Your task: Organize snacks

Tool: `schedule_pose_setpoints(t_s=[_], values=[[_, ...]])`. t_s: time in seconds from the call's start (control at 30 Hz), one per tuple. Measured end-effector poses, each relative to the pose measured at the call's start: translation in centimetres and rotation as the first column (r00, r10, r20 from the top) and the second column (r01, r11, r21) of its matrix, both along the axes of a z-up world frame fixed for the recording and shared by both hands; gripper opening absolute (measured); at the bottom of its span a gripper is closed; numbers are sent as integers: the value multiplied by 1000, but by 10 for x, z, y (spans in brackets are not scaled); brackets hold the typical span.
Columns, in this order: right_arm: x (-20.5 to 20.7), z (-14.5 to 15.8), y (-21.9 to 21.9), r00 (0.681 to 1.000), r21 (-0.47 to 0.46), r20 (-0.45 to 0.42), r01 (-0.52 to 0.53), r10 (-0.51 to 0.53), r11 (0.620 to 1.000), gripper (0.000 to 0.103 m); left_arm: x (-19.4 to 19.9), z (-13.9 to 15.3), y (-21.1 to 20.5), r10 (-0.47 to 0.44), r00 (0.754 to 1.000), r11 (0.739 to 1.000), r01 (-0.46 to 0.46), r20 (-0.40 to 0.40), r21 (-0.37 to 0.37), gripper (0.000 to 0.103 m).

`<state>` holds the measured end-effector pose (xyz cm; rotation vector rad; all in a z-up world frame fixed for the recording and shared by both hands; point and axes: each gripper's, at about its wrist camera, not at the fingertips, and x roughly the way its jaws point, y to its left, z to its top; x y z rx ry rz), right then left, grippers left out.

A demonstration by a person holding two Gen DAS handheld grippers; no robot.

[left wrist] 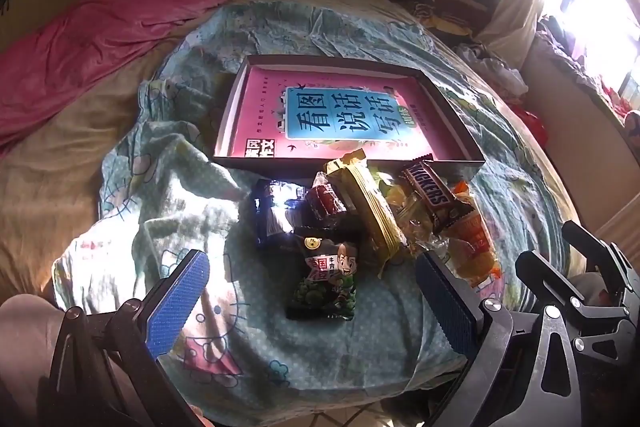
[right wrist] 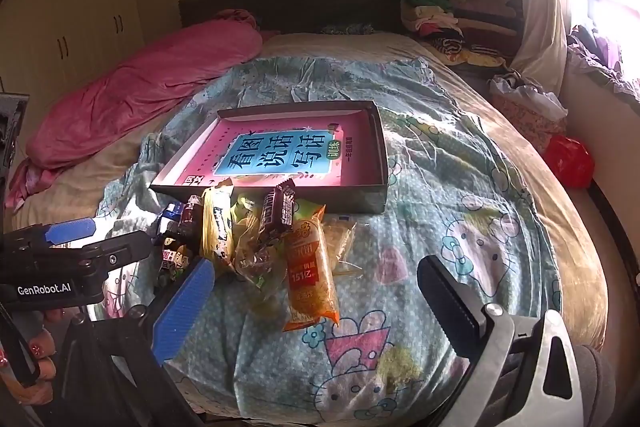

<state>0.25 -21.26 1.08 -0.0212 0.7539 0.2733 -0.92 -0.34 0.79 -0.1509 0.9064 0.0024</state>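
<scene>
A pile of snacks lies on the bed in front of a shallow dark box (left wrist: 456,107) (right wrist: 380,163) with a pink book inside. The pile holds a Snickers bar (left wrist: 432,193) (right wrist: 276,213), a yellow wafer pack (left wrist: 372,207) (right wrist: 216,227), an orange pack (left wrist: 472,247) (right wrist: 312,271), a green cartoon packet (left wrist: 326,277) (right wrist: 174,259), a dark red candy (left wrist: 326,201) and a blue-black packet (left wrist: 274,209). My left gripper (left wrist: 312,301) is open and empty, just short of the green packet. My right gripper (right wrist: 316,311) is open and empty, its jaws either side of the orange pack's near end.
The snacks and box sit on a blue cartoon-print quilt (left wrist: 320,355) (right wrist: 460,211). A pink duvet (left wrist: 100,35) (right wrist: 132,99) lies at the left. Clothes (right wrist: 436,15) are piled at the headboard's right. A red bag (right wrist: 568,161) sits beside the bed. The left gripper shows in the right wrist view (right wrist: 72,231).
</scene>
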Motion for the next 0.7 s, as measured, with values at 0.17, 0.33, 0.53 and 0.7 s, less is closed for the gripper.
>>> schedule_pose_setpoints(t_s=[0.17, 0.33, 0.53, 0.7], values=[[0, 1, 2, 1000, -4, 1, -5, 5, 1000, 103, 0, 0, 0, -1, 1000, 1000, 1, 0, -2, 102], [0, 1, 2, 1000, -4, 1, -5, 5, 1000, 103, -1, -1, -1, -5, 1000, 1000, 5, 1, 5, 102], [0, 1, 2, 1000, -5, 0, -5, 5, 1000, 103, -1, -1, -1, 1, 1000, 1000, -1, 1, 7, 102], [1, 1, 2, 1000, -4, 0, -5, 5, 1000, 103, -1, -1, -2, -2, 1000, 1000, 2, -2, 9, 102]])
